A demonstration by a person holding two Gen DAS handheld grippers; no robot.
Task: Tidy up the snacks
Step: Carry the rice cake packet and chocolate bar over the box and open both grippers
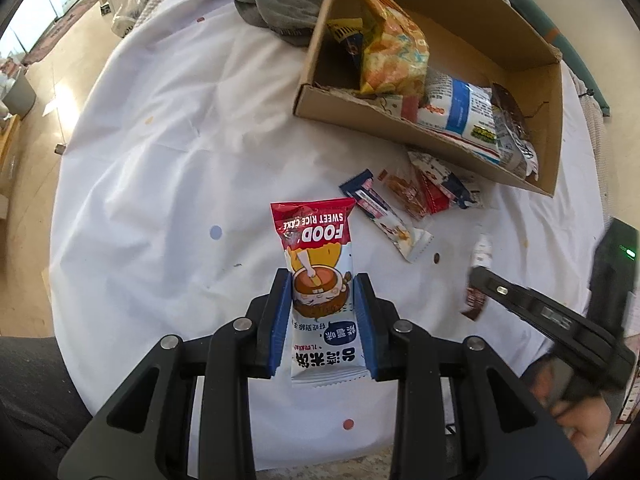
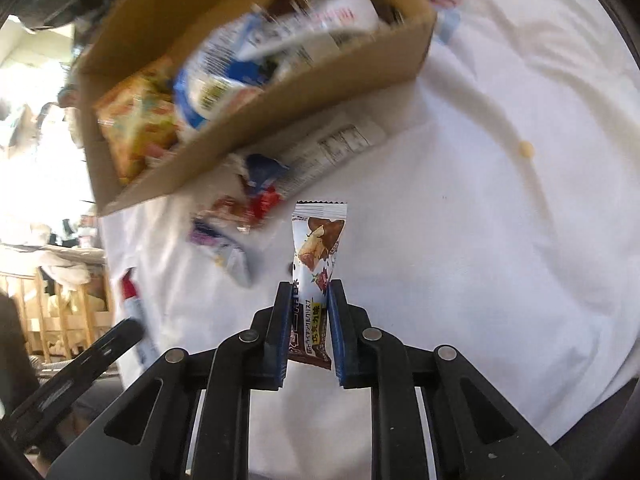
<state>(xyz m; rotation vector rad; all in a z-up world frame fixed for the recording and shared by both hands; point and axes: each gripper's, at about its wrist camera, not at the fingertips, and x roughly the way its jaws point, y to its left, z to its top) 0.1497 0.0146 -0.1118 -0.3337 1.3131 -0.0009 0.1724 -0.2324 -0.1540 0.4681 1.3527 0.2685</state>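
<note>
My left gripper (image 1: 322, 280) is shut on a red and white sweet rice cake packet (image 1: 318, 256), held above the white tablecloth. My right gripper (image 2: 308, 288) is shut on a brown and white chocolate bar wrapper (image 2: 318, 248); it also shows blurred at the right of the left wrist view (image 1: 478, 280). A cardboard box (image 1: 556, 120) holding an orange chip bag (image 1: 394, 52) and a blue and white packet (image 1: 460, 108) sits far right; it appears blurred in the right wrist view (image 2: 256, 120). Several small snack packets (image 1: 404, 200) lie loose before the box.
A grey cloth (image 1: 280, 4) lies at the table's far side beside the box. The round table (image 1: 168, 128) is covered with white cloth with coloured dots. A black device with a green light (image 1: 616, 268) is at the right edge. Floor and furniture show at left.
</note>
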